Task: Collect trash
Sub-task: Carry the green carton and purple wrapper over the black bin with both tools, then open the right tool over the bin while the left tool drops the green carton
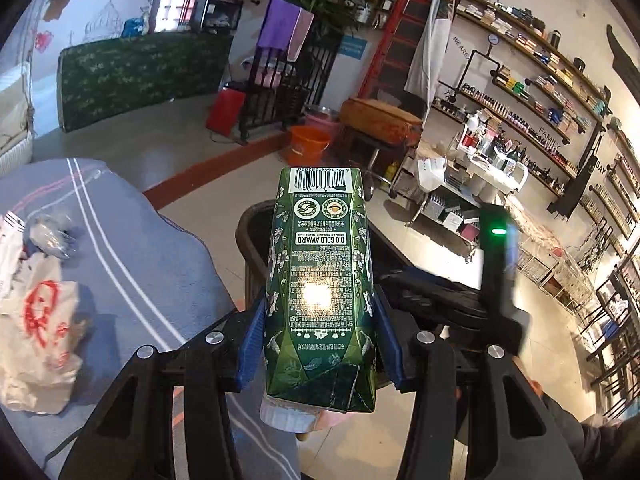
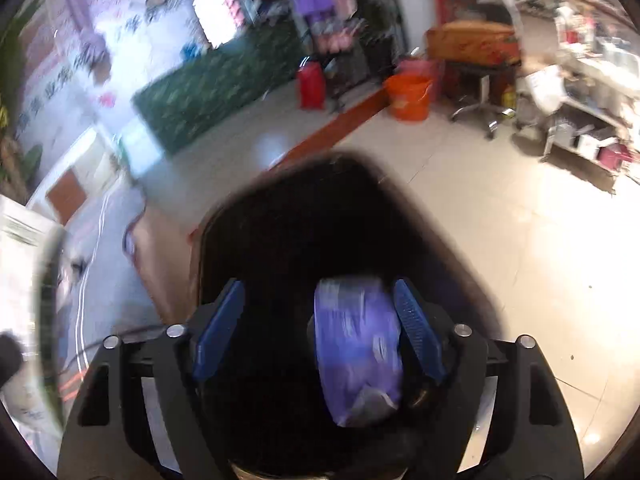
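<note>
Your left gripper fingers clamp the green carton just short of the dark bin; carry it over the rim before letting go. Your right gripper stands wide, purple wrapper loose over the bin's mouth.

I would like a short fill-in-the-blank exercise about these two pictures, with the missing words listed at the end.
1. The left gripper holds a carton whose main colour is ____.
2. In the right wrist view, the right gripper has its jaws open, and the wrapper between them is ____ in colour.
3. Below that wrapper is the dark inside of a ____.
4. Far across the floor stands a bucket coloured ____.

Missing words: green; purple; bin; orange
</note>
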